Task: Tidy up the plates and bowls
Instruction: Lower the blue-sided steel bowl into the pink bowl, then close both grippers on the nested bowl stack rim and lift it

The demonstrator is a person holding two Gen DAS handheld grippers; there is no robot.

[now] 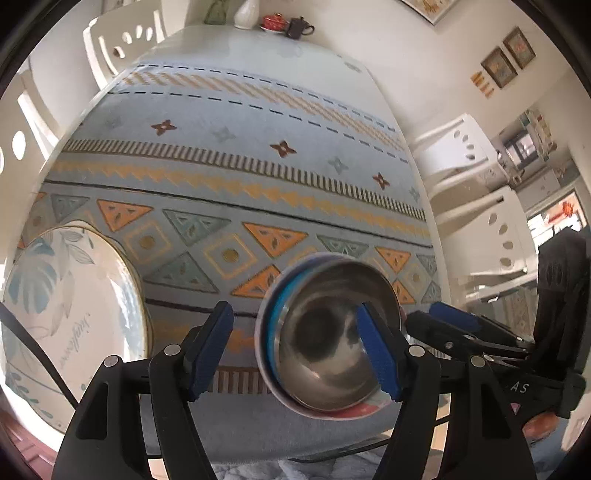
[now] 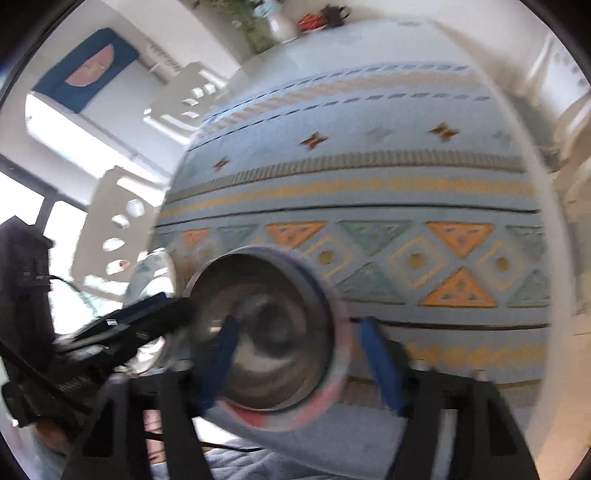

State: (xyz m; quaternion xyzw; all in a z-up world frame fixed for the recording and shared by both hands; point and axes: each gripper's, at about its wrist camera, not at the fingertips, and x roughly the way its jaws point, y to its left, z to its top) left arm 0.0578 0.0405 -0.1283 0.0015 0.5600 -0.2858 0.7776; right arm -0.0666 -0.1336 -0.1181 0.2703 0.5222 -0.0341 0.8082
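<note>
A steel bowl [image 1: 332, 332] nests in a stack of coloured bowls on the patterned tablecloth [image 1: 229, 155] near the front edge. My left gripper [image 1: 295, 350] is open, with its right finger [image 1: 376, 354] inside the steel bowl and its left finger outside to the left. A leaf-print plate [image 1: 70, 310] lies to the left. In the blurred right wrist view my right gripper [image 2: 299, 365] is open astride the right rim of the bowl stack [image 2: 266, 332], with its left finger [image 2: 221, 358] inside the bowl. The plate [image 2: 155, 273] shows behind the left gripper.
White chairs [image 1: 476, 192] stand around the table. A white vase [image 1: 247, 14], a red cup on a saucer [image 1: 273, 22] and a dark teapot [image 1: 297, 27] sit at the far end. The table's front edge lies just under the bowls.
</note>
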